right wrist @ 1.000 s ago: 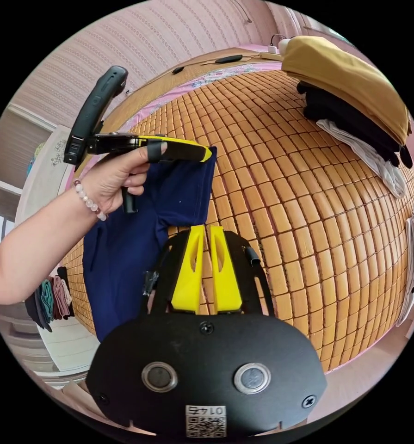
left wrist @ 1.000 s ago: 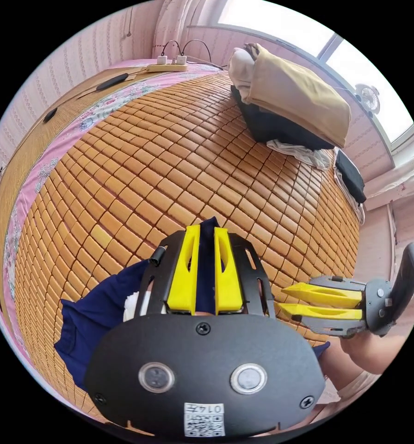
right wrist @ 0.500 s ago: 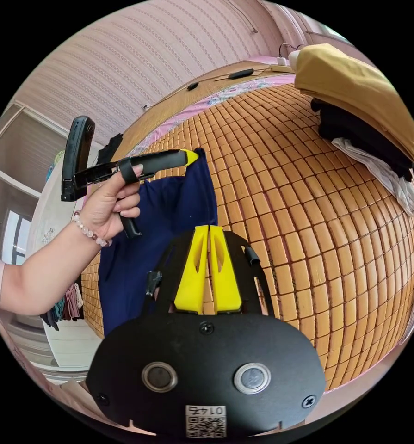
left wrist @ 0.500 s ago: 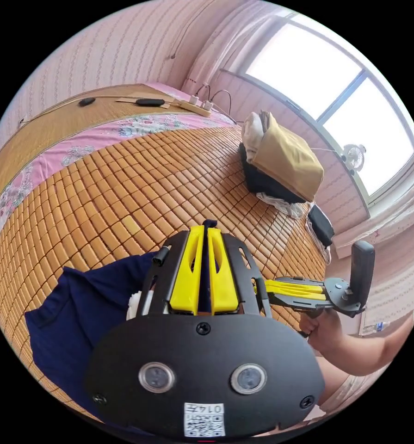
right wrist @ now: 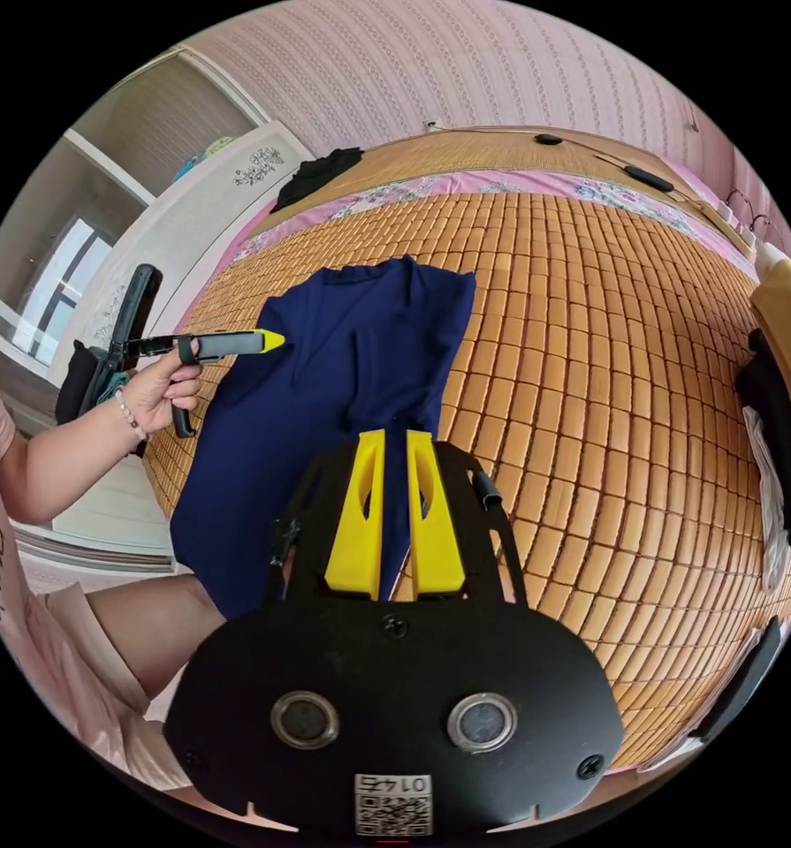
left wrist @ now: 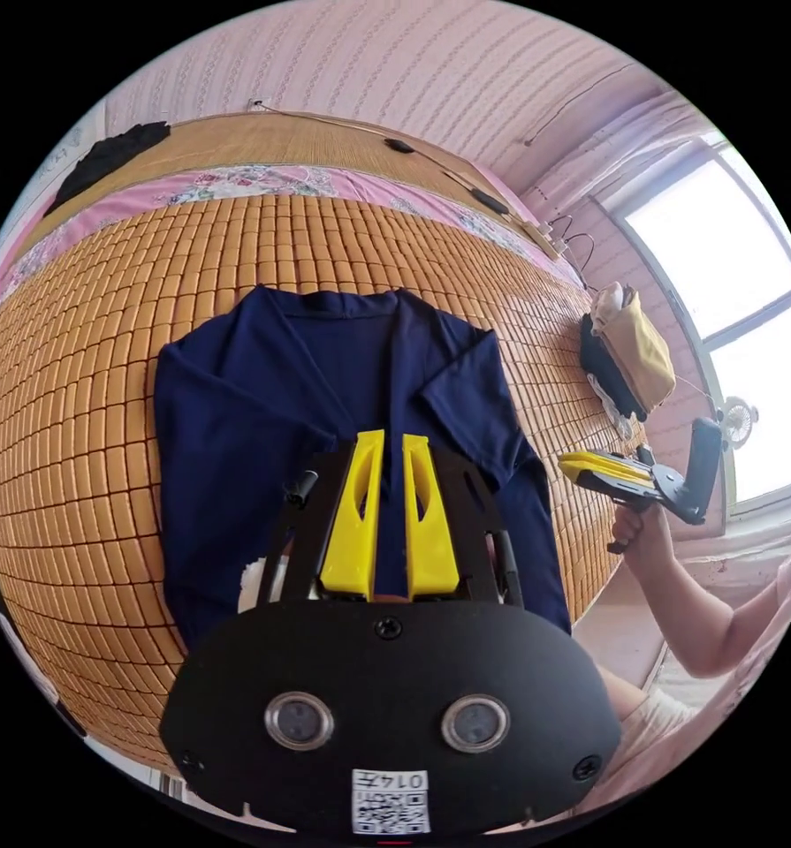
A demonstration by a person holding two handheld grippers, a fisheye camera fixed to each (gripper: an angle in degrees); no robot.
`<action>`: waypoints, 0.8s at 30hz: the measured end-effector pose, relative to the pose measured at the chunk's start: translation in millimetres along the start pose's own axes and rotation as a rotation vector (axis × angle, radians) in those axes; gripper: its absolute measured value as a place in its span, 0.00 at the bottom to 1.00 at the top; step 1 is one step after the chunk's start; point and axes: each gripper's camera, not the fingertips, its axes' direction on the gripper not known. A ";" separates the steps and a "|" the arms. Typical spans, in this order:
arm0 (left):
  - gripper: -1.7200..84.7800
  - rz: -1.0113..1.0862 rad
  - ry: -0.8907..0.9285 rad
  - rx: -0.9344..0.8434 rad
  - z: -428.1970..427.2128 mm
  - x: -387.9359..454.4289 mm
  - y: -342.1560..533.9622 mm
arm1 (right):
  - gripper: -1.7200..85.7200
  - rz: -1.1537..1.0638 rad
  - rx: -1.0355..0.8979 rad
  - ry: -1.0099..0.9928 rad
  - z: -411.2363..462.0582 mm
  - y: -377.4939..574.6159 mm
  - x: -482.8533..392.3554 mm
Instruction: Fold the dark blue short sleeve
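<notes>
**Dark blue shirt spread on the bed mat, both tongs lifted off it**

In the left gripper view, the left tongs occupy the lower centre of the frame, the yellow jaws standing slightly apart with a narrow gap and nothing visibly gripped between them; dark fabric shows through the gap, behind it. In the right gripper view, the right tongs sit likewise at lower centre, jaws a little apart, holding nothing that can be made out. The dark blue short sleeve shirt lies spread on the bamboo mat of the bed, collar toward the top of the frame, at the centre of the left gripper view and centre left of the right gripper view.

Step in hand, as a judgement: the garment appears laid out flat and folding proper not yet begun. The next move calls for taking hold of a sleeve or side edge and carrying it across the body of the shirt.

Obscured: the shirt's lower hem lies behind the black gripper housings. Whether either jaw touches cloth cannot be told. A pile of folded clothes at the right edge is small and distorted.
</notes>
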 end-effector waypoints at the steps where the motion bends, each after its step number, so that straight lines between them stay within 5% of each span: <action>1: 0.07 -0.008 -0.013 0.037 -6.5 -6.2 3.6 | 0.09 0.005 0.011 0.027 2.7 -11.6 4.2; 9: 0.09 -0.140 -0.206 0.139 -43.0 -90.5 21.1 | 0.15 0.060 0.014 0.003 41.3 -99.8 50.8; 15: 0.16 -0.194 -0.223 0.075 -35.2 -141.7 15.4 | 0.04 0.043 -0.098 -0.002 62.7 -130.0 61.4; 24: 0.02 -0.123 -0.140 -0.072 -8.3 -172.3 -3.1 | 0.02 0.051 -0.102 0.067 57.1 -158.0 77.9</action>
